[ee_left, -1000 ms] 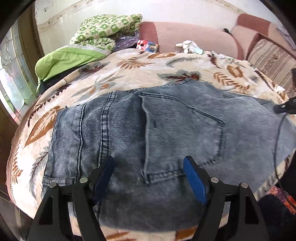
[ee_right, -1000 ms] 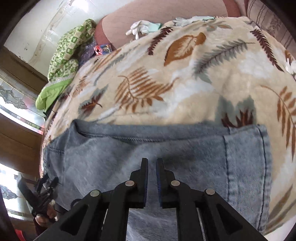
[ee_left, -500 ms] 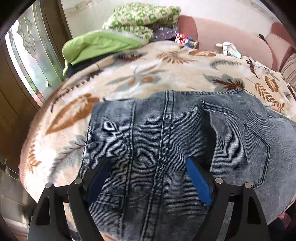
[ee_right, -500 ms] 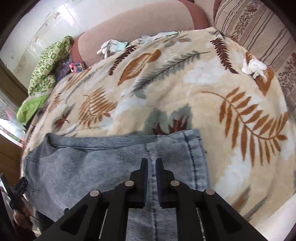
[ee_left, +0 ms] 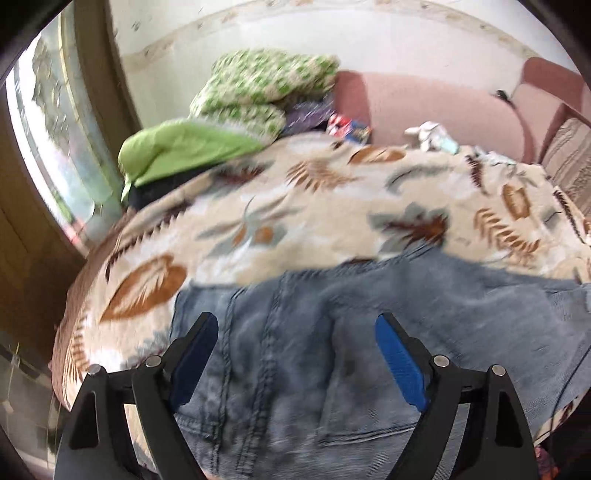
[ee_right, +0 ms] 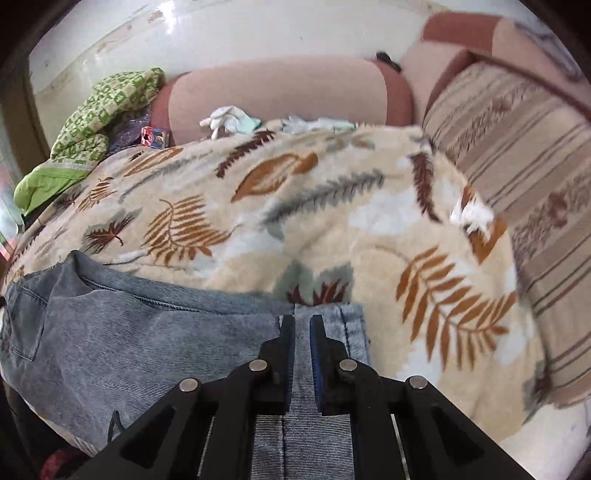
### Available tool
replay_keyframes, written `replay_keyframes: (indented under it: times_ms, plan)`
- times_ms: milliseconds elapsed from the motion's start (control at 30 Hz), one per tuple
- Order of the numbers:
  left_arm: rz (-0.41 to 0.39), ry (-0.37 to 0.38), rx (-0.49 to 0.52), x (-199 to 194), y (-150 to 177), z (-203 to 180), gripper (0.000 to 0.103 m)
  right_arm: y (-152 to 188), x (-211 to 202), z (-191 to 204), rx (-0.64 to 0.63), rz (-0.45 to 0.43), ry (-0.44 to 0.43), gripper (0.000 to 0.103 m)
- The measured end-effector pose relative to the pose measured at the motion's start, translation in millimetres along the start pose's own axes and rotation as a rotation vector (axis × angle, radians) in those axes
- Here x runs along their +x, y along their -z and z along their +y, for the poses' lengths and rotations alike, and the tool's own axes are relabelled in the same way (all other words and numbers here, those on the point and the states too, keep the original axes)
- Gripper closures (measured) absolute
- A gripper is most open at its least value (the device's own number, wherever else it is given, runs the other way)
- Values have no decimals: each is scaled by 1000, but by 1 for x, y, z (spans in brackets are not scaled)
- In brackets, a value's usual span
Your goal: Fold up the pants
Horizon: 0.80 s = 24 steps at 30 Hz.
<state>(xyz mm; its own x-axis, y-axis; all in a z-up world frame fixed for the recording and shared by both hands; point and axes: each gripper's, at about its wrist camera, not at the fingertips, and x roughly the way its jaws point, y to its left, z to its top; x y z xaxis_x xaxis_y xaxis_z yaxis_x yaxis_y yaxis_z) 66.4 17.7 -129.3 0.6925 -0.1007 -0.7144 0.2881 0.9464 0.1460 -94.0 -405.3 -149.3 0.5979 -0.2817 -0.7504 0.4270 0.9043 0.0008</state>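
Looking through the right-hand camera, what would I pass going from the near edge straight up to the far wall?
right hand-held gripper nipping the jeans → leaf-print blanket → white glove → pink sofa back → white wall.

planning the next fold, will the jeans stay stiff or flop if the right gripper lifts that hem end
Probably floppy: the jeans already lie in soft creases near the pocket, so the leg should hang from the right gripper, which is shut on the hem. Likely fairly heavy, being thick denim with stitched seams. They would probably drag rather than slide on the fuzzy blanket.
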Motion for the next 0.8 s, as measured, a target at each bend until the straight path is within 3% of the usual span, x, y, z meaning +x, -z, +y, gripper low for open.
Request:
replay_keyframes:
  times_ms: [300,800]
  plan:
    - [-45,57,87,-25,-22,-55,15,-6,-44,11,-99,-122,156,93]
    - [-14,107,153,-23,-11,-104,15,4,-53,-12,-77,-128,225,93]
